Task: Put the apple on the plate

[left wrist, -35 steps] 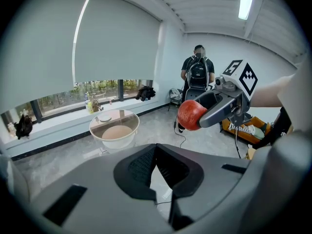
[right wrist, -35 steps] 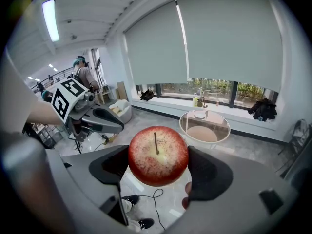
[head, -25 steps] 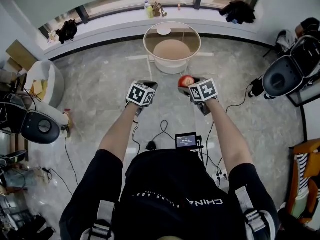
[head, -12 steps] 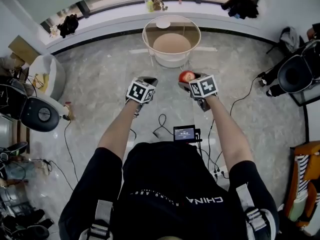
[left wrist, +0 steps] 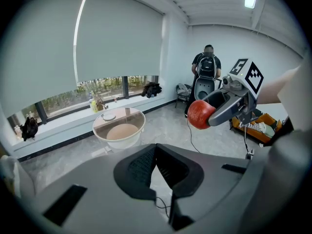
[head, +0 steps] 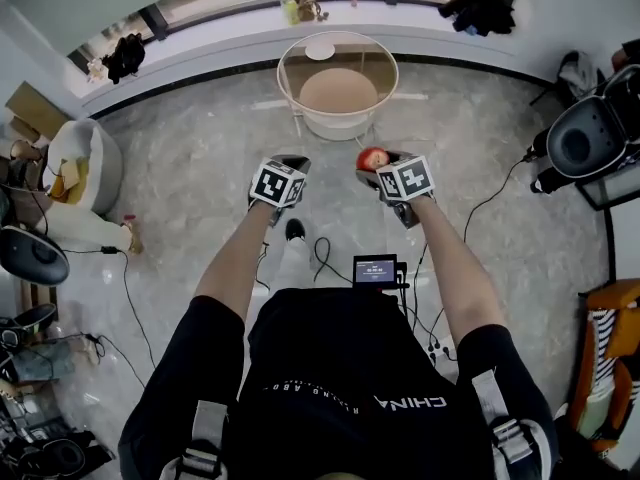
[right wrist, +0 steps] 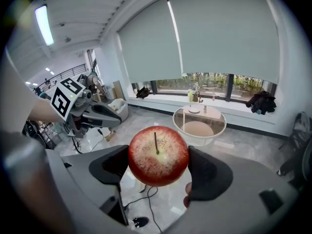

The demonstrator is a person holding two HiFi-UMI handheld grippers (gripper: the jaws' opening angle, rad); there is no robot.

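Note:
A red apple (right wrist: 157,155) with its stem up sits between the two dark pads of my right gripper (right wrist: 158,165), which is shut on it. In the head view the apple (head: 372,158) shows just ahead of the right gripper (head: 385,168), held in the air above the floor. My left gripper (head: 284,168) hangs level beside it; its pads (left wrist: 146,165) meet at the tips with nothing between them. Ahead stands a round glass table (head: 285,93) with a small white plate (head: 320,51) at its far side. The plate (right wrist: 194,110) is bare.
Cables (head: 325,258) and a shoe (head: 295,230) lie on the marble floor under my arms. A black chair (head: 580,143) stands at the right, a white seat (head: 85,163) at the left. Bottles (head: 289,10) stand on the window sill. A person with a backpack (left wrist: 207,65) stands by the far wall.
The view has shifted a little toward the table and a shoe has come into sight below my arms. Both grippers keep the same pose, the apple still held.

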